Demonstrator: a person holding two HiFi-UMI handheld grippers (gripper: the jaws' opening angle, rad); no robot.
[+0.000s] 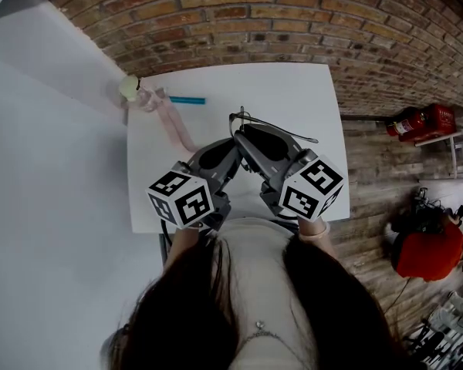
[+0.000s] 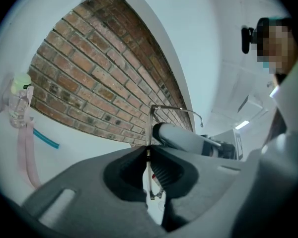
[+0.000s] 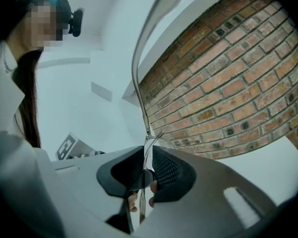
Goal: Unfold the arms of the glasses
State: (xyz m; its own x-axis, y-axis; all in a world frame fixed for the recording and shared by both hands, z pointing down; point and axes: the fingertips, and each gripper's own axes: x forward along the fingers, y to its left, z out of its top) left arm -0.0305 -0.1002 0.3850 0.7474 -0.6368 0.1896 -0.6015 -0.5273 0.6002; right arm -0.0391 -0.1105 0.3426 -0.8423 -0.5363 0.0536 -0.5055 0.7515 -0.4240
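I hold a thin metal pair of glasses (image 1: 251, 120) in the air over the white table (image 1: 293, 91), between both grippers. My left gripper (image 1: 230, 151) is shut on the frame; in the left gripper view (image 2: 148, 151) a wire arm of the glasses (image 2: 152, 114) rises from the jaws and bends right. My right gripper (image 1: 245, 137) is shut on the glasses too; in the right gripper view (image 3: 146, 153) one long arm of the glasses (image 3: 138, 58) curves up out of the jaws. The two gripper tips sit close together. Lenses are mostly hidden by the jaws.
A clear bottle with a pale cap (image 1: 131, 89), a pink strap (image 1: 174, 126) and a teal pen (image 1: 187, 100) lie at the table's far left. A brick wall (image 1: 293, 14) runs behind. A red extinguisher (image 1: 420, 122) stands off to the right.
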